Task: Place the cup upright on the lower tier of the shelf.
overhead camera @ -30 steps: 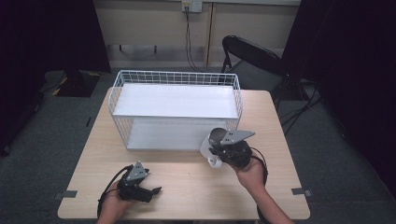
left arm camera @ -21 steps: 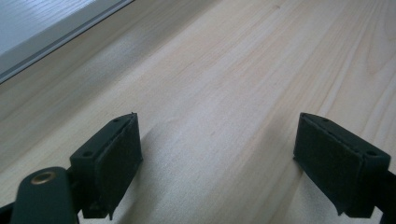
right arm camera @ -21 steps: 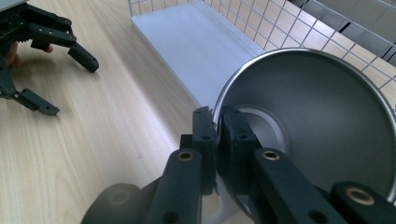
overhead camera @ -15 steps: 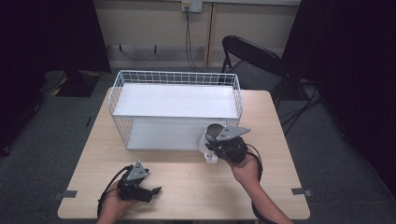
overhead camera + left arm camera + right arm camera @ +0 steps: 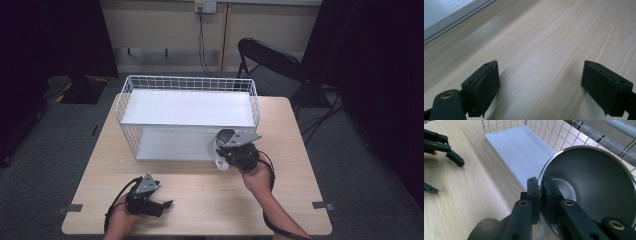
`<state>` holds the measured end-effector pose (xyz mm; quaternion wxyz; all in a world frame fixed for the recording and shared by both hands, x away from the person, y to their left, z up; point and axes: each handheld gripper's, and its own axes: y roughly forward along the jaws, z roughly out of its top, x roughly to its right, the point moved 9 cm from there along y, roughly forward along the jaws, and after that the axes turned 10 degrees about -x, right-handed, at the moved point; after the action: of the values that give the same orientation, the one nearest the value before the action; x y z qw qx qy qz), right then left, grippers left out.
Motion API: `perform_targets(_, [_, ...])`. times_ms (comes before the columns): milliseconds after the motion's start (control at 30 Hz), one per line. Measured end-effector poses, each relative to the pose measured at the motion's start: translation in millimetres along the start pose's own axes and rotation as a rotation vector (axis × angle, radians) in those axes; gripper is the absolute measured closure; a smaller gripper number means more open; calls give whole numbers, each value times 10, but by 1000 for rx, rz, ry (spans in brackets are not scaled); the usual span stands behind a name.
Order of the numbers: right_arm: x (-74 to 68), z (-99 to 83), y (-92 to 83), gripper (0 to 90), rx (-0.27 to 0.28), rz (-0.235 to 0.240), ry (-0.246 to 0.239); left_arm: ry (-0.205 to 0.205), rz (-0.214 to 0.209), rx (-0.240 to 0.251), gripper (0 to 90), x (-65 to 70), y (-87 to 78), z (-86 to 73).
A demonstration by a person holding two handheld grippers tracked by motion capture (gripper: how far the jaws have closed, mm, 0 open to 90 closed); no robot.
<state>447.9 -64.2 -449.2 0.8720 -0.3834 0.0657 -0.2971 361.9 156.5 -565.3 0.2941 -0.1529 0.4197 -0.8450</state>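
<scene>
— What colours are on the table (image 5: 200,195)?
— Pale wood with a fine grain. The wire rack (image 5: 187,117) is white, its mesh a square grid, its shelves flat white.
— And the bowl (image 5: 596,187)?
— Shiny silver steel, pinched between black jaws.

The left gripper (image 5: 159,205) sits low at the near left, its jaws spread wide apart. The right gripper (image 5: 223,159) is raised at centre right, jaws pinched together, its forearm reaching in from the near edge.

High view overhead facing forward, gripper views close and low, all sharing the table (image 5: 200,190).
</scene>
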Motion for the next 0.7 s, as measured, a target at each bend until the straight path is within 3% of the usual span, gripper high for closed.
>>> perform_targets(700, [44, 110, 231, 849, -6, -36, -19, 0, 0, 0, 145, 0, 0, 0])
